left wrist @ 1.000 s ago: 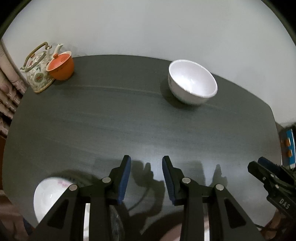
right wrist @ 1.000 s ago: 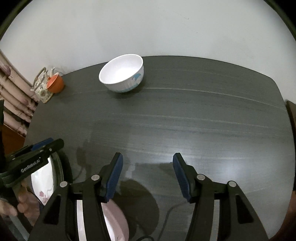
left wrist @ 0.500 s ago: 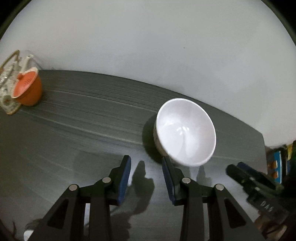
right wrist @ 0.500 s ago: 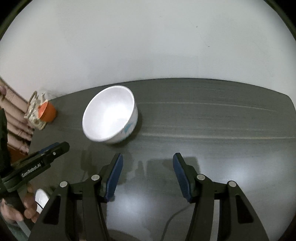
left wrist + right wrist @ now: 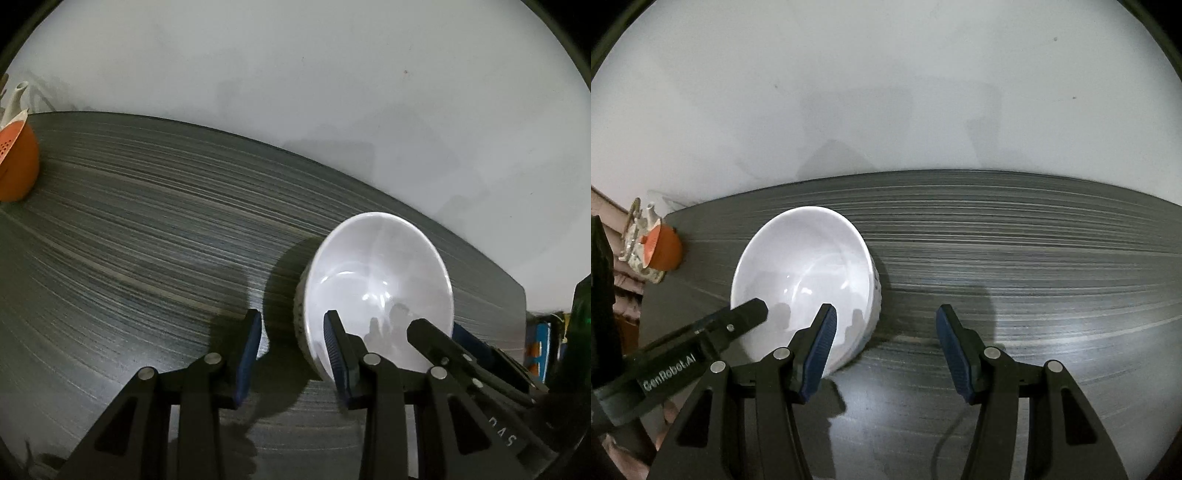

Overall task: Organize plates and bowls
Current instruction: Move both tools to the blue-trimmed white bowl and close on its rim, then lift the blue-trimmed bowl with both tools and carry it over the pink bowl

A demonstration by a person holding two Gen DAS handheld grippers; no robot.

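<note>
We saw the white bowl (image 5: 376, 295) standing on the dark desk (image 5: 147, 240), just ahead of the left hand-held gripper (image 5: 291, 350) and off to its right side. The gripper's right finger (image 5: 334, 350) reached over the bowl's near rim, while its left finger stayed outside, over bare desk; whether the rim was touched we could not tell. The jaws stood narrowly parted, holding nothing.

From the other side, the right hand-held gripper (image 5: 886, 347) had the bowl (image 5: 805, 273) just ahead and to its left. Its left finger (image 5: 822, 347) lay over the near rim and its right finger was well clear over the desk (image 5: 1015, 266). Those jaws stood moderately apart and empty.

Both grippers pointed steeply down at the desk, side by side, each one's tip showing in the other's view at the bowl's near edge.

The bowl was upright, glossy and plain white inside, with a faint blue pattern on its outer wall. Far to the left of the grippers stood an orange cup (image 5: 663, 247) against a patterned teapot (image 5: 639, 236).
</note>
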